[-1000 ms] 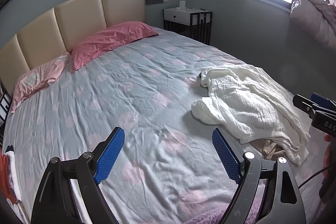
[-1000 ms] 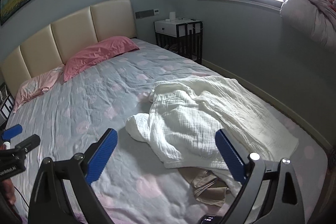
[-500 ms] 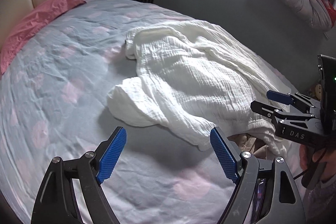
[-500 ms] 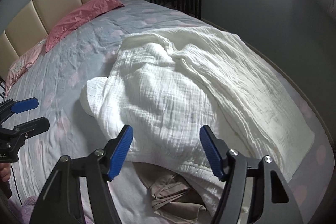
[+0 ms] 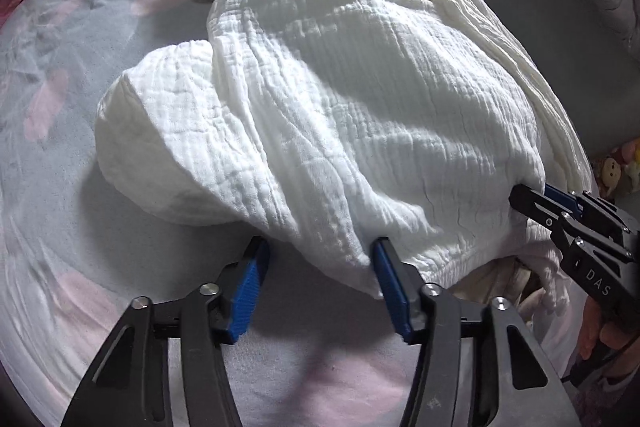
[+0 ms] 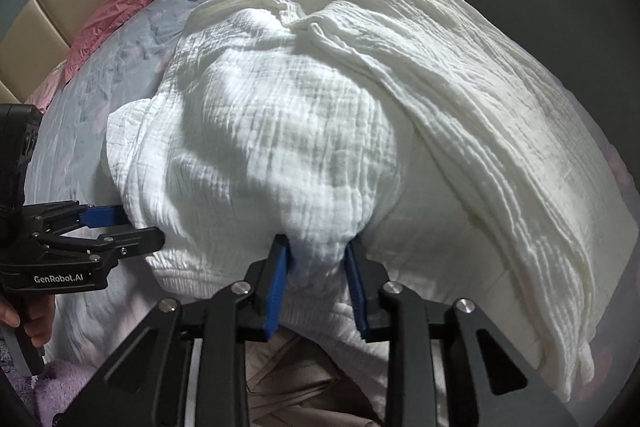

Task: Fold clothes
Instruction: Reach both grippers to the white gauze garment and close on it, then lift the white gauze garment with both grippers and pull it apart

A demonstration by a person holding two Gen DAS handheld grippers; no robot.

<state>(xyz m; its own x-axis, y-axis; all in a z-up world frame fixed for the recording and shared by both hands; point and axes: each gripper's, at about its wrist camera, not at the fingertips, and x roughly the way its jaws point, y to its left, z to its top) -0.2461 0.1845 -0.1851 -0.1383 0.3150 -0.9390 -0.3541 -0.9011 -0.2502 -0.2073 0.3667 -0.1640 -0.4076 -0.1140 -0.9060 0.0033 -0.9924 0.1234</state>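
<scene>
The white crinkled garment (image 5: 340, 99) lies in a loose heap on the bed (image 5: 60, 187), filling the middle of both views. It looks like soft, light gauze cotton (it bunches and slumps wherever it is pinched), so it should drag and stretch rather than hold a shape; the near hem at the lower edge of the heap is the sensible place to take hold, two points spread apart.

The left hand-held gripper (image 5: 320, 259) is about half open and closing, the hem lying between its jaws and touching the right blue pad, not yet pinched. The right hand-held gripper (image 6: 318, 259) is narrow and closing, a bunched fold of the cloth already squeezed between its pads.

A beige garment (image 6: 296, 383) is tucked under the white one at the lower middle of the right wrist view and could get caught up with the hem. A pink pillow (image 6: 132, 7) lies at upper left, well apart.
</scene>
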